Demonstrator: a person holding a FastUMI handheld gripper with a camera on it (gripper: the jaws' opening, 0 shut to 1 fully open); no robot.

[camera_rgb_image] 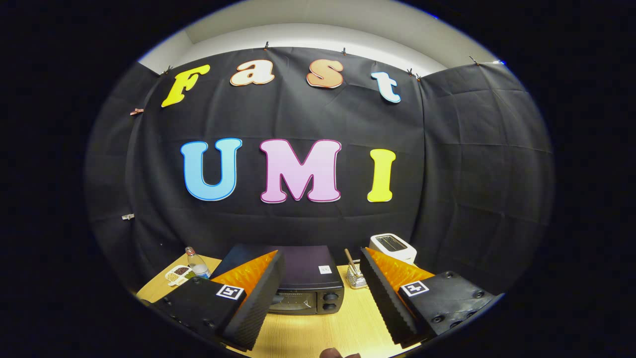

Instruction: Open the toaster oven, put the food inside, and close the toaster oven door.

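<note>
Between my tool's (322,293) spread, empty fingers sat the oven (303,283), its door shut, back against the cloth wall on the wooden surface (343,323). A small white sticker (325,269) lay on its top, its print too small to read. Bare wood ran from the oven's front to my fingers. Left stood a bottle (197,263) and a snack dish (179,273); right, a wire holder (356,276) and a white toaster (392,247).
</note>
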